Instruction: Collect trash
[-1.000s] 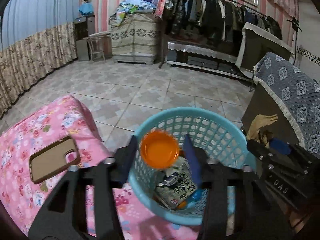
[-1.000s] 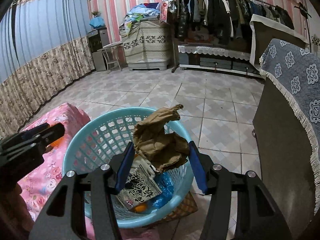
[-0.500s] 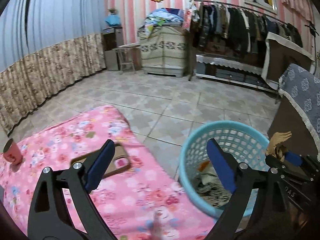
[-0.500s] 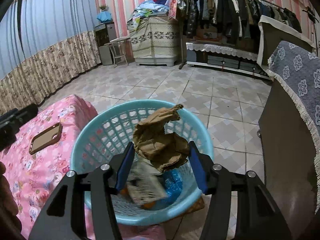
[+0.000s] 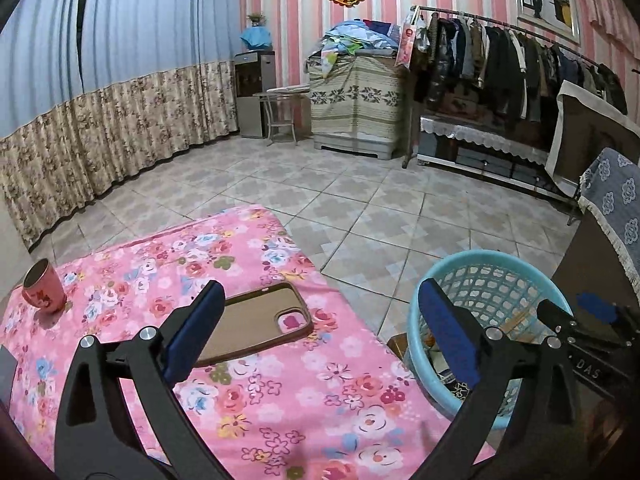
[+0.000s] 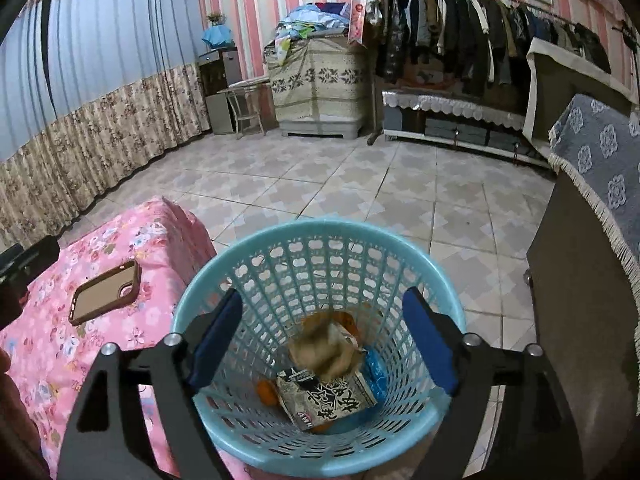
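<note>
A light blue plastic basket (image 6: 320,236) stands on the floor beside the pink flowered table (image 6: 120,240); it also shows in the left wrist view (image 5: 492,260). Inside lie a printed wrapper (image 6: 328,396), orange pieces (image 6: 266,392) and a crumpled brown paper (image 6: 324,350), blurred as it falls. My right gripper (image 6: 320,344) is open and empty right above the basket. My left gripper (image 5: 316,336) is open and empty over the table's right end, near a brown phone case (image 5: 260,316).
A pink cup (image 5: 42,286) stands at the table's far left. A dark cabinet with a blue patterned cloth (image 6: 600,160) stands right of the basket. Tiled floor (image 5: 360,200) lies beyond; a clothes rack (image 5: 500,64) and covered furniture line the back wall.
My right gripper opened and let the brown paper drop into the basket. My left gripper, open after releasing the orange piece, swung left and back over the table.
</note>
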Motion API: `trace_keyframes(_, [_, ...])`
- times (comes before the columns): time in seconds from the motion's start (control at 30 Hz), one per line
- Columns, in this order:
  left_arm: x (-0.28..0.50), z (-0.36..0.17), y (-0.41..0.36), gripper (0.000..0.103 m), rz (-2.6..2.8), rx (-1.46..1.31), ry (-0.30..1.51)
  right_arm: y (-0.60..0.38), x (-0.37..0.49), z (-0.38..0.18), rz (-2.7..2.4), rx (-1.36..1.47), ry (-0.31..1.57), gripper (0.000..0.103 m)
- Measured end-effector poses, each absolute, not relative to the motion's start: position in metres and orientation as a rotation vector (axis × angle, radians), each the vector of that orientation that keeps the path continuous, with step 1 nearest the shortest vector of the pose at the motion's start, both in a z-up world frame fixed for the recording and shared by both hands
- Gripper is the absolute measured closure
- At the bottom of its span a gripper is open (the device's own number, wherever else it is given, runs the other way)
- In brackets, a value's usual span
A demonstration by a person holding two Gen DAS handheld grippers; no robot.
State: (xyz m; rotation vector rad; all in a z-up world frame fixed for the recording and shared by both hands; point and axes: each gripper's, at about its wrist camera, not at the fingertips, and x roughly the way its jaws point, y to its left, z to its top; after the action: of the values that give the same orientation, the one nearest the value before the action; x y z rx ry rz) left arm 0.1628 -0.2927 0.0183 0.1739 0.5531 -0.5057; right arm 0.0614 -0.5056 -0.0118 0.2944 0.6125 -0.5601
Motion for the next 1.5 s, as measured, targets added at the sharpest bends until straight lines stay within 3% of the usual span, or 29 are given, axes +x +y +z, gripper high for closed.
trace_keyframes(0.4, [0.140, 0.036, -0.238, 0.005, -0.423, 0.161, 0.508, -0.464, 0.050, 0.008, -0.490, 0.279, 0.551, 0.020])
trace_keyframes(0.77, [0.090, 0.061, -0.113, 0.005, -0.222, 0.118, 0.436, -0.358, 0.042, 0.040, -0.268, 0.195, 0.440, 0.013])
trace_keyframes(1.07, [0.055, 0.045, -0.035, 0.005, -0.094, 0.069, 0.451, -0.279, 0.036, 0.023, -0.134, 0.121, 0.427, 0.009])
trace_keyframes(1.23, [0.042, 0.035, -0.015, 0.005, -0.056, 0.044, 0.440, -0.256, 0.027, 0.018, -0.103, 0.077, 0.415, 0.004])
trace_keyframes(1.5, [0.026, 0.024, -0.013, 0.005, -0.007, 0.062, 0.394, -0.243, 0.020, 0.006, -0.098, 0.026, 0.383, 0.004])
